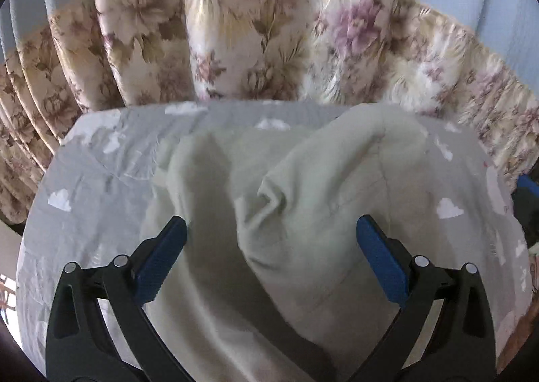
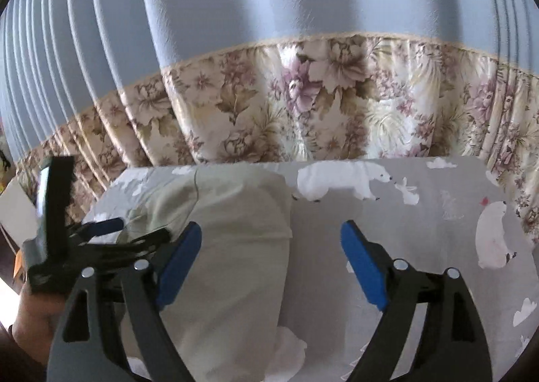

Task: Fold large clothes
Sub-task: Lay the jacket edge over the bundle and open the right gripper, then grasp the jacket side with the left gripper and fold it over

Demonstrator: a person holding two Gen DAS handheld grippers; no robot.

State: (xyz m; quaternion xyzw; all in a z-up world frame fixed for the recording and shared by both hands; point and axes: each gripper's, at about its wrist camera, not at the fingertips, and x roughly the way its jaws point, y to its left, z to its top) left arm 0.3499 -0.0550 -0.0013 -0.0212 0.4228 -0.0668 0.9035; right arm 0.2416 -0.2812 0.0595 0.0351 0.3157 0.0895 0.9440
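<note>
Right gripper hung with jaws wide apart, nothing between them | pale green garment lay partly folded on the grey bear-print sheet, under the left blue pad | left gripper came in at the garment's left edge | floral curtain behind.
</note>
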